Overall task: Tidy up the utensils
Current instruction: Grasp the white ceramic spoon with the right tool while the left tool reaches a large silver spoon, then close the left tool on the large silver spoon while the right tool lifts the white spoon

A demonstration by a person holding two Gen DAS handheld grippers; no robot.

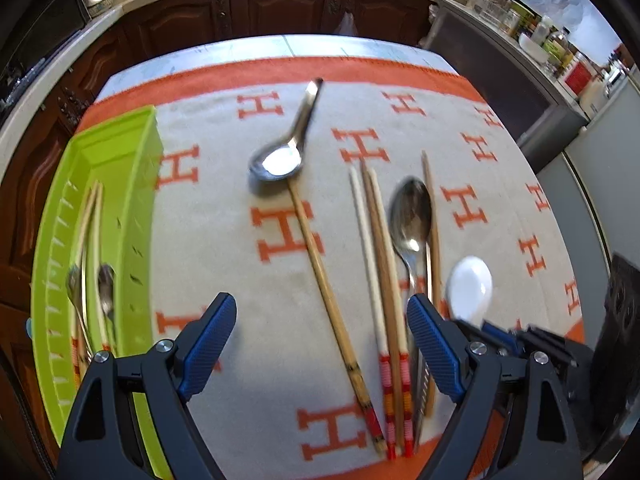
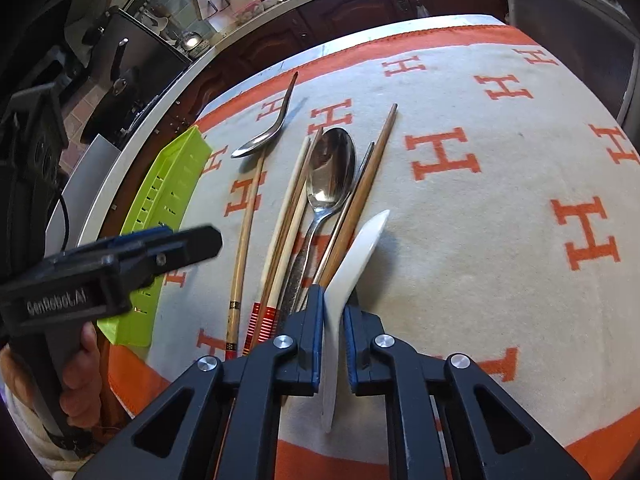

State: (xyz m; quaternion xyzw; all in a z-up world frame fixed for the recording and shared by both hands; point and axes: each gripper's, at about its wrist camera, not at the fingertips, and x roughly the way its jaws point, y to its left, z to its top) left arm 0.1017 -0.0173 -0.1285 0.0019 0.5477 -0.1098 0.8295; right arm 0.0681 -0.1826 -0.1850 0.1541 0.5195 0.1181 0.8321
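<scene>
My right gripper [image 2: 331, 308] is shut on the handle of a white ceramic spoon [image 2: 360, 248], whose bowl [image 1: 470, 286] shows in the left wrist view. My left gripper [image 1: 322, 320] is open and empty above the cloth, over a long bamboo chopstick [image 1: 320, 276]. A steel soup spoon [image 1: 280, 156] lies further back. A steel tablespoon [image 1: 412, 216] lies among several chopsticks [image 1: 384, 280]. A lime green tray [image 1: 116, 216] at the left holds chopsticks and two spoons.
The utensils lie on a grey cloth with orange H marks [image 1: 288, 236] over a table. Dark wood cabinets [image 1: 280, 8] and a cluttered counter [image 1: 560, 44] stand behind. The left gripper body [image 2: 112, 268] shows in the right wrist view.
</scene>
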